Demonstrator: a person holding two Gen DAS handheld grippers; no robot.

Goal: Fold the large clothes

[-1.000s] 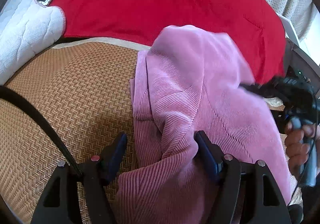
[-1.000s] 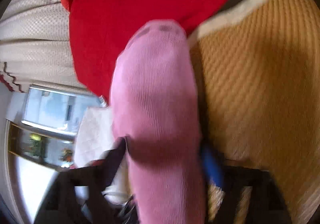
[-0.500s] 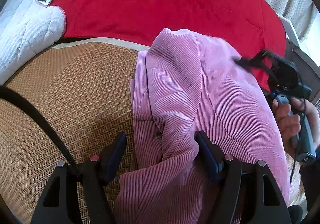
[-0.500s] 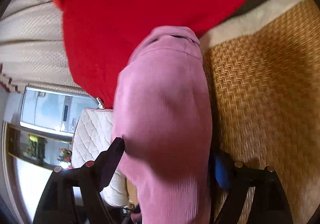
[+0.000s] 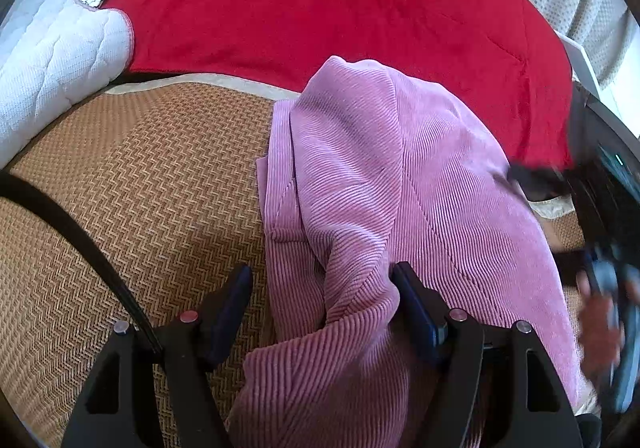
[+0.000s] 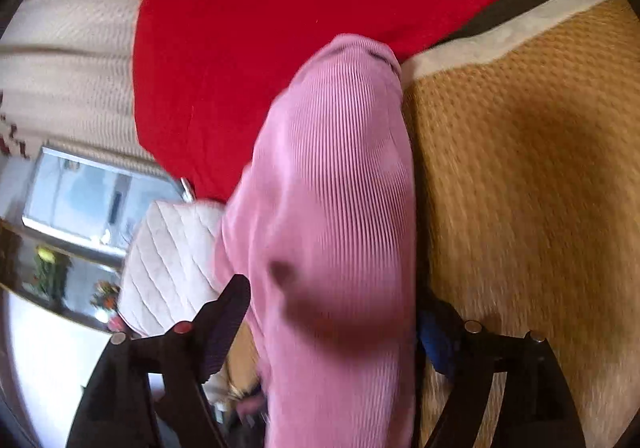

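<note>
A woven straw mat (image 5: pixel 132 184) with a herringbone weave covers the bed, pale-bound along its far edge, with a red blanket (image 5: pixel 320 0) heaped past that edge and curtains behind. At the mat's far left corner sits a white quilted pillow (image 5: pixel 52 52), and a black strap (image 5: pixel 72 224) crosses the left side of the left wrist view. The pink corduroy garment (image 5: pixel 380 188) lies from the middle of the mat toward its right side, reaching the far edge where it meets the blanket. The left gripper (image 5: pixel 320 300) stands wide open – a thick bunched fold of the garment sits between its fingers and touches the right one, while the left one is clear of the cloth, so it has no firm hold. On the right, the right gripper (image 6: pixel 332 324) shows in its own view with a long length of garment running up between its spread fingers; whether they pinch it I cannot tell, since the cloth hides the contact and the picture is blurred. The step in hand looks like carrying one part over to make a fold – best done by gripping one clean edge rather than a wad, keeping the cloth taut and level between both hands, and laying it down flat. The blanket crowding the far edge could catch the garment, and the strap could snag.
</note>
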